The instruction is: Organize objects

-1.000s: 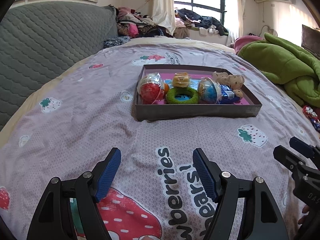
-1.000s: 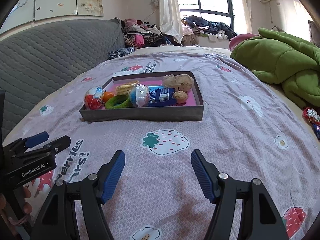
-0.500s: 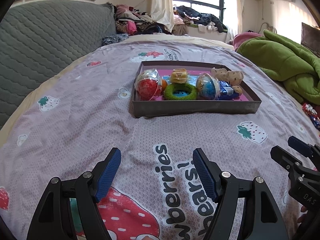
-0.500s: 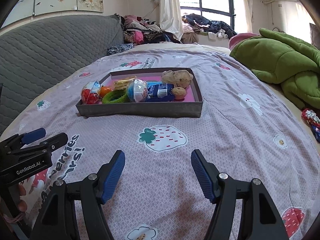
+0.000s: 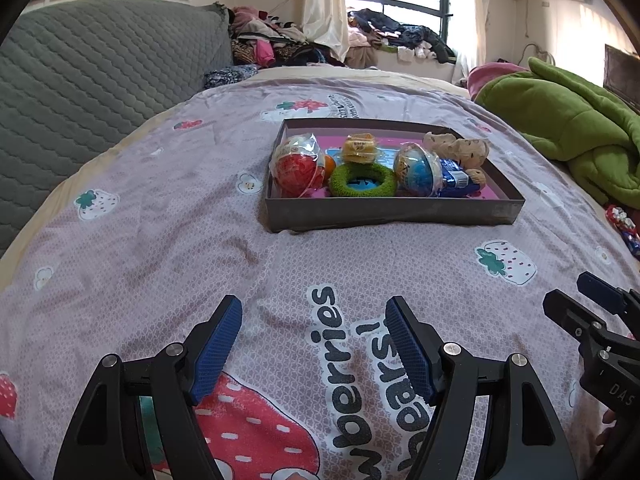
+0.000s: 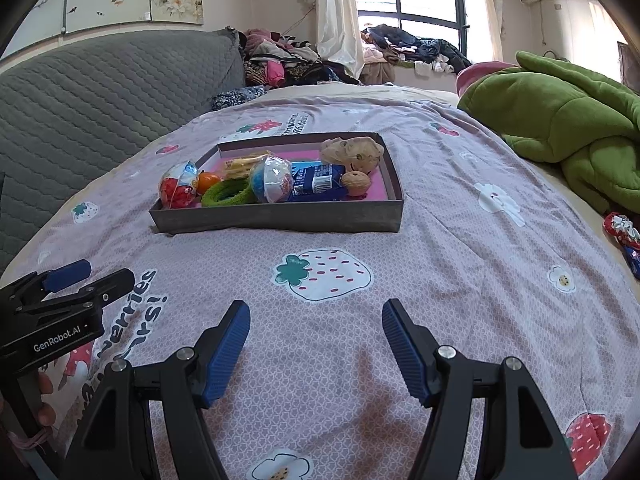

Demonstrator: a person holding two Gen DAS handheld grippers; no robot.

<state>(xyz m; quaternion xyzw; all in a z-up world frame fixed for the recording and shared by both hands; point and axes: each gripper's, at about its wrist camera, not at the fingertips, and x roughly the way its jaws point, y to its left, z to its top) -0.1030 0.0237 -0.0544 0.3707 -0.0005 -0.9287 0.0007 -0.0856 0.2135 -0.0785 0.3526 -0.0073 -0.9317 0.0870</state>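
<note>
Left wrist view shows both the left gripper (image 5: pixel 312 344) and right gripper (image 6: pixel 316 346) spread empty, the shallow dark cardboard tray (image 5: pixel 392 216) of crowded wrapped toys well ahead of the fingers, so reaching in could nudge neighbours or shift it on soft bedding.
</note>
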